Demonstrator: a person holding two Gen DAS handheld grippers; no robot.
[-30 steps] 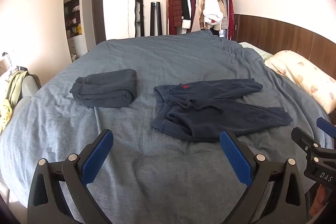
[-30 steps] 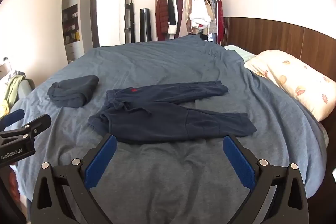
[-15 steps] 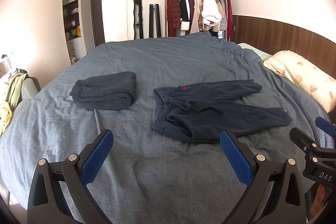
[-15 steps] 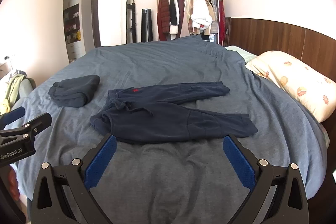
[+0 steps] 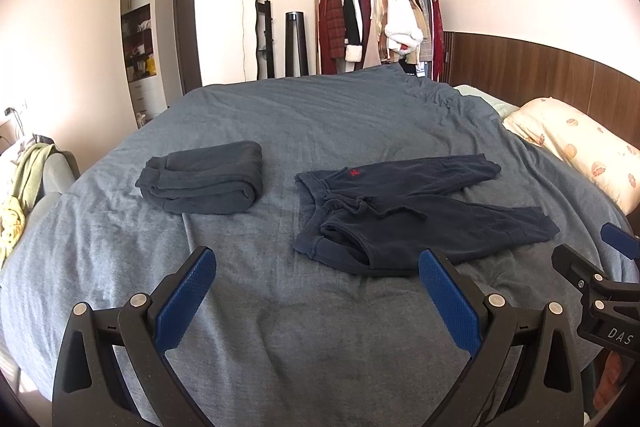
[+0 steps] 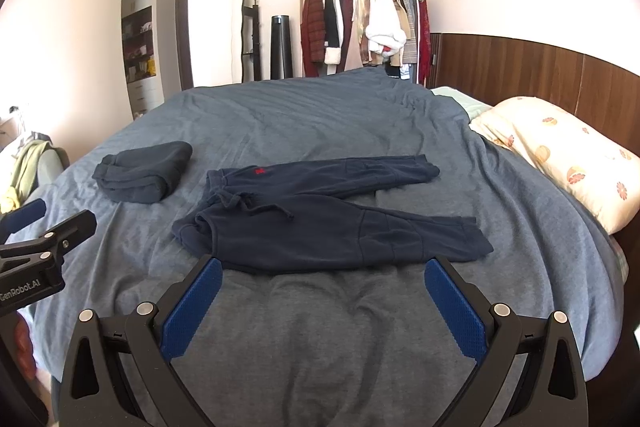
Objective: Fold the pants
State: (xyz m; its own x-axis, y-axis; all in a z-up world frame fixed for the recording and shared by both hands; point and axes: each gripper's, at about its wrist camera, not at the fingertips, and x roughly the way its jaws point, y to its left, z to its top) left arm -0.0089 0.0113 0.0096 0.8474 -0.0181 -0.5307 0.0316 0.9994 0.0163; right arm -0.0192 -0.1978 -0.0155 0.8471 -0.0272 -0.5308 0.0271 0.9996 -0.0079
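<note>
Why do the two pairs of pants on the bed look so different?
The navy pants lie spread out with both legs stretched toward the pillow; the grey pants are folded into a thick bundle. The navy pants show a drawstring and a small red logo; the grey pants show neither. Both are dark and lie on the blue bedcover.
</note>
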